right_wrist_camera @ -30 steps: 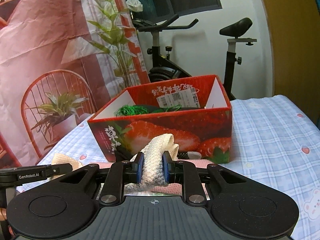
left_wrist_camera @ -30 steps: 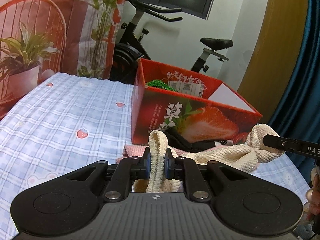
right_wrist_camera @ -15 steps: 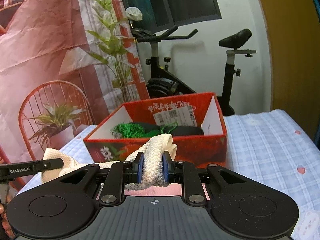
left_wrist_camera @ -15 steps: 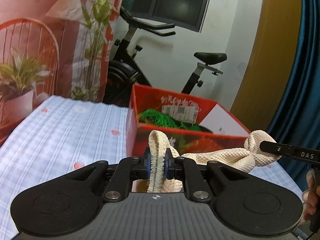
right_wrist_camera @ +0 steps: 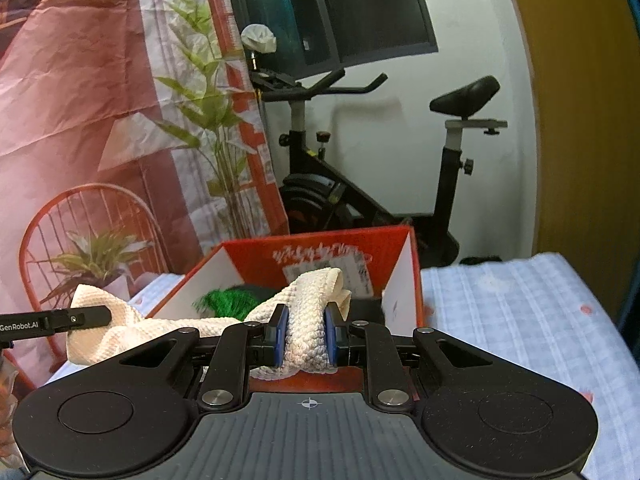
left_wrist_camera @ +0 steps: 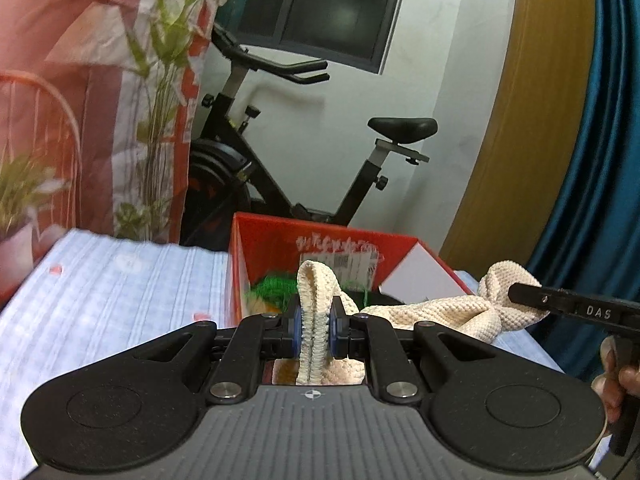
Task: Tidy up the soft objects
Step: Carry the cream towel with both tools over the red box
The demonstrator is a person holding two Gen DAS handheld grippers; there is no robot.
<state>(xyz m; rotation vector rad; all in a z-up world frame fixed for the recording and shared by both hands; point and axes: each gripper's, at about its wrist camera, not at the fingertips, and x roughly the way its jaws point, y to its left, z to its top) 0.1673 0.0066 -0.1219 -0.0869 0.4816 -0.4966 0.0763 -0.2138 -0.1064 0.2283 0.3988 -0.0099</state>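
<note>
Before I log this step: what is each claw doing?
Left claw: closed on the cream knit cloth.
Right claw: closed on the same cloth's other end.

You have two claws: the left claw (left_wrist_camera: 314,327) and the right claw (right_wrist_camera: 305,334). Between them you hold one cream knitted cloth (left_wrist_camera: 440,312). You see one red box (right_wrist_camera: 320,250), and in it one green bundle (right_wrist_camera: 226,300) and one dark item (right_wrist_camera: 362,306); more you cannot tell. Behind the box stands one exercise bike (right_wrist_camera: 360,184). There is one checked bedsheet (left_wrist_camera: 100,300).
</note>
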